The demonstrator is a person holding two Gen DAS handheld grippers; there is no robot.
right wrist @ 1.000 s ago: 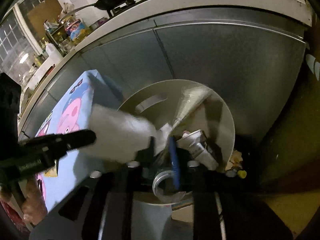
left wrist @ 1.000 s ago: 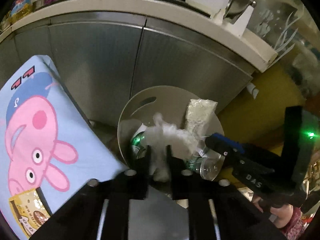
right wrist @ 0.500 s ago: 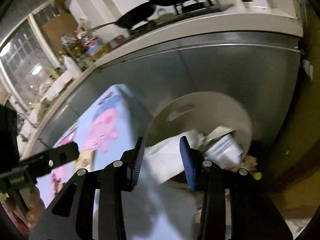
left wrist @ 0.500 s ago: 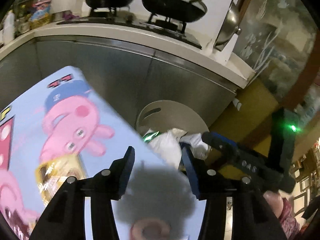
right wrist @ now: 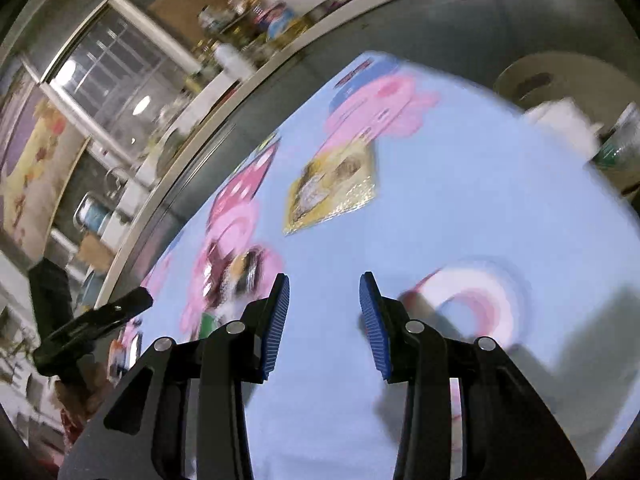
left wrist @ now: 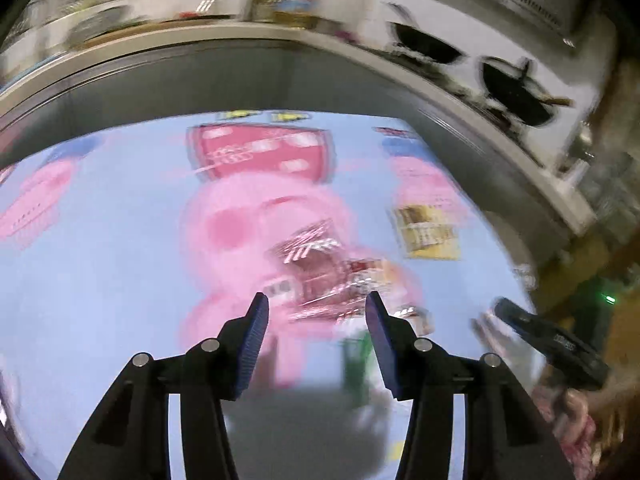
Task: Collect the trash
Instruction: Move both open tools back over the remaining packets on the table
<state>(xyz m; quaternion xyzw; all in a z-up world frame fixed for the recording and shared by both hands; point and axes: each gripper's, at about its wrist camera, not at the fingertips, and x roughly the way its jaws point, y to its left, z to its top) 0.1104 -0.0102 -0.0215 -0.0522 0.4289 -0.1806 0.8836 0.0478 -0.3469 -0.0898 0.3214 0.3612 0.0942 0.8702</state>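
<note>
A crumpled pink and silver wrapper point(left wrist: 316, 264) lies on the blue cartoon-pig tablecloth point(left wrist: 100, 280), just beyond my left gripper point(left wrist: 316, 308). That gripper is open and holds nothing. A gold snack packet point(left wrist: 430, 232) lies further right. In the right wrist view my right gripper point(right wrist: 324, 292) is open and empty above the cloth point(right wrist: 480, 200). The gold packet point(right wrist: 332, 188) lies ahead of it and the shiny wrapper point(right wrist: 236, 272) to its left. The round trash bin point(right wrist: 560, 76) at the upper right holds white tissue point(right wrist: 560, 120) and a green-labelled bottle point(right wrist: 618, 144).
A steel counter front point(left wrist: 280, 76) runs behind the table, with pans point(left wrist: 516, 88) on the stove above. A small green item point(left wrist: 354, 360) lies near the wrapper. A blurred pink and white ring point(right wrist: 476, 300) sits on the cloth to the right. The other gripper point(left wrist: 552, 344) shows at the right edge.
Both grippers were shut on trash over the bin; they let it fall in, opened, and swung left over the blue table. The left one travelled further.
</note>
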